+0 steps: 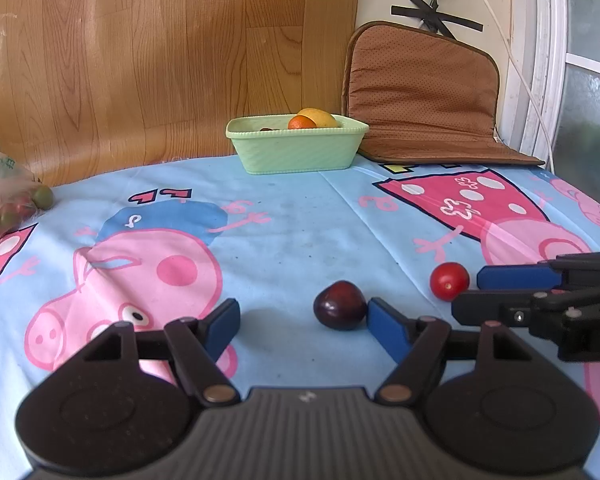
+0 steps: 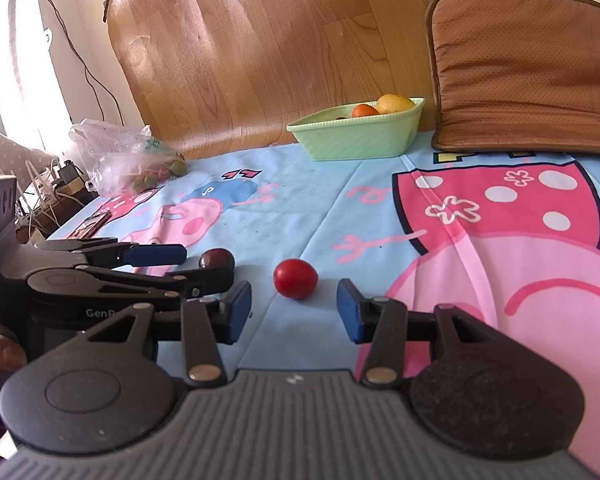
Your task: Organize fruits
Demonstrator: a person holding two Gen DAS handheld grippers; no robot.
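A dark purple plum (image 1: 340, 306) lies on the cartoon-print tablecloth (image 1: 284, 224). My left gripper (image 1: 302, 314) stands open around it; the right blue pad (image 1: 386, 330) touches the plum, the left pad is well clear. A red cherry tomato (image 2: 295, 279) lies just ahead of my right gripper (image 2: 293, 300), which is open with neither pad touching it. Each gripper shows in the other's view: the right gripper (image 1: 467, 292) beside the tomato (image 1: 449, 281), the left gripper (image 2: 208, 266) around the plum (image 2: 217, 259). A green basket (image 1: 296, 152) at the back holds an orange (image 1: 302, 123) and a yellow fruit (image 1: 320, 117).
A plastic bag of small green and red fruits (image 2: 128, 160) lies at the table's left edge. A brown cushion (image 1: 420, 92) leans on the wall right of the basket (image 2: 356, 136). A wood-pattern sheet (image 1: 160, 60) stands behind the table. Cables lie beyond the left edge.
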